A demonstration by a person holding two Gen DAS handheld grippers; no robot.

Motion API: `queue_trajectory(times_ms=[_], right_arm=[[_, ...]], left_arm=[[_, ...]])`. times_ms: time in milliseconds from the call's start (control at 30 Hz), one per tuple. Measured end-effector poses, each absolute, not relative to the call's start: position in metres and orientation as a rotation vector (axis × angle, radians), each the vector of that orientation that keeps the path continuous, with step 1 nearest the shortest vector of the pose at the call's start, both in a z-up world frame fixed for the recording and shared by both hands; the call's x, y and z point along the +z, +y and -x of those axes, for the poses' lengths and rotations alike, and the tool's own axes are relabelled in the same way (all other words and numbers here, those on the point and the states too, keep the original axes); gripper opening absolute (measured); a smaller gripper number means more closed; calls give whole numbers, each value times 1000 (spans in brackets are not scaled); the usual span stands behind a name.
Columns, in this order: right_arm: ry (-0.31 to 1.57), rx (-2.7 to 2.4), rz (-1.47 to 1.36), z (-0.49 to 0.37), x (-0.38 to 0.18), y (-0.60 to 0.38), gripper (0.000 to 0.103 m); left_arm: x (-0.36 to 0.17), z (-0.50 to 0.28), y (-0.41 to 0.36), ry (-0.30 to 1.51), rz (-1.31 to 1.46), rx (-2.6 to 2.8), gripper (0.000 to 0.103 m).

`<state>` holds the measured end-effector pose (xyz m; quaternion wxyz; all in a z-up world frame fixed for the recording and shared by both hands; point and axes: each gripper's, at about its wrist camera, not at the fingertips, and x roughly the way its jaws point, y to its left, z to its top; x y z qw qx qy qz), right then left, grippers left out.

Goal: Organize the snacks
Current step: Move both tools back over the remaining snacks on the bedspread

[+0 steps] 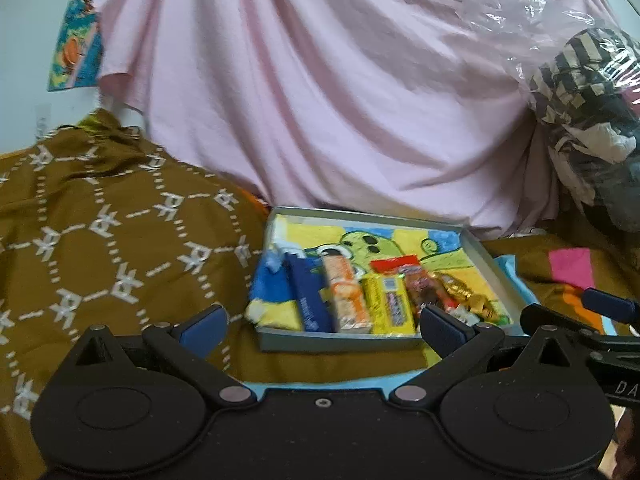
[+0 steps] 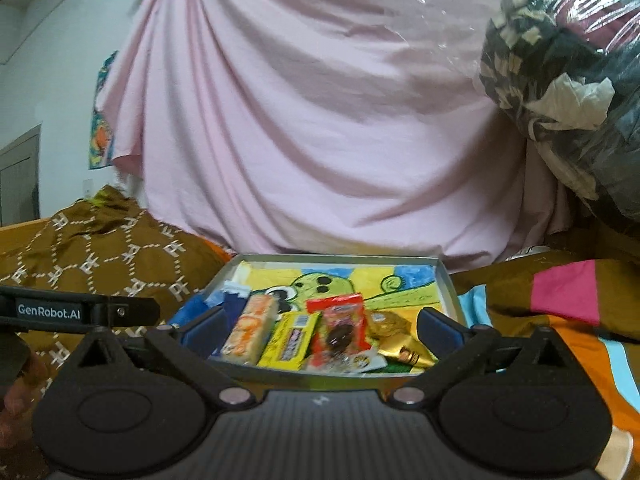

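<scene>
Both grippers are seen spread wide with nothing between the fingers: the left gripper (image 1: pixel 322 322) and the right gripper (image 2: pixel 320 326) are each held just short of the tray (image 1: pixel 280 340), touching none of the snacks.

From the left wrist view, the tray is found at 12 o'clock of the gripper, slightly toward 1 o'clock, set on a brown patterned cloth (image 1: pixel 100 240). A cartoon-printed lining (image 1: pixel 400 240) is seen on the tray floor. Along the near edge the snacks are laid side by side: a blue packet (image 1: pixel 310 300), an orange bar (image 1: pixel 346 298), a yellow bar (image 1: pixel 386 304), a red packet (image 1: pixel 420 288) and a gold wrapper (image 1: pixel 468 294), running from 9 o'clock to 3 o'clock across the tray. The far half of the tray is left bare of snacks.

From the right wrist view the same row is seen at 12 o'clock between the spread fingers. A pink sheet (image 2: pixel 320 120) is draped behind the tray, and a clear plastic bag (image 2: pixel 560 80) of dark fabric is seen at 2 o'clock.
</scene>
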<state>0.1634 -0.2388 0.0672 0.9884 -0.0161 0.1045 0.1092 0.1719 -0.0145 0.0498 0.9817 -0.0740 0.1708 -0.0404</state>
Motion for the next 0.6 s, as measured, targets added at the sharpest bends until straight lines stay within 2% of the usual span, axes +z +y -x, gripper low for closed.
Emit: queue_trajectory(times_ms=[400,600], right_arm=[[249,266,42,-96,46,-224,103],[309,287,60,-67,28,-215,103]], left_arm=[[21,-90,6,388,138,-70,102],[0,-65,14,465,123,-84,102]])
